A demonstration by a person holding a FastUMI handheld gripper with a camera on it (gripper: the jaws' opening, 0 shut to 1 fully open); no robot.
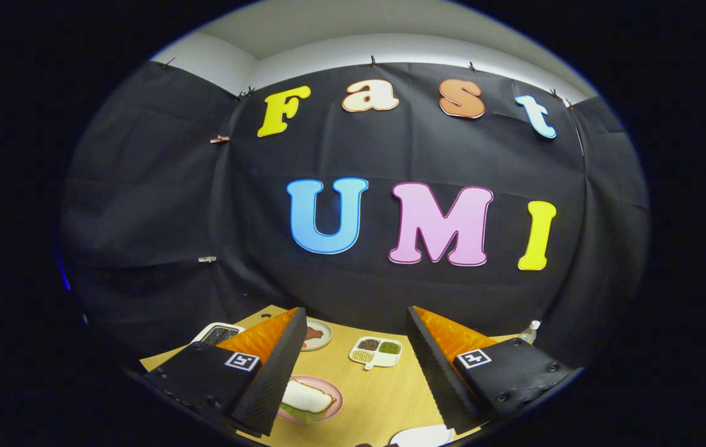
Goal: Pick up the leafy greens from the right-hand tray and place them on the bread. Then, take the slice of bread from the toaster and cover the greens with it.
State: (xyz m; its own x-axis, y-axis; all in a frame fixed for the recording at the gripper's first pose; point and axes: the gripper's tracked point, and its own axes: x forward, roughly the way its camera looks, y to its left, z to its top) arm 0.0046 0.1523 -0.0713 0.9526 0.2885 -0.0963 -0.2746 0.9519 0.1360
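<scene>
My gripper (357, 320) is open, its two fingers spread wide and held high above the wooden table (384, 394), with nothing between them. Below, close to the left finger, a pink plate (334, 395) carries a bread slice (306, 396) with leafy greens (295, 411) sticking out beneath it. The toaster (216, 334) stands beyond the left finger, at the table's far left; I cannot tell what its slots hold.
A small round plate (318, 334) with reddish food lies past the left finger. A white divided dish (376, 351) of grains and beans sits between the fingers. A white tray (422, 436) shows near the right finger. A bottle (530, 332) stands far right.
</scene>
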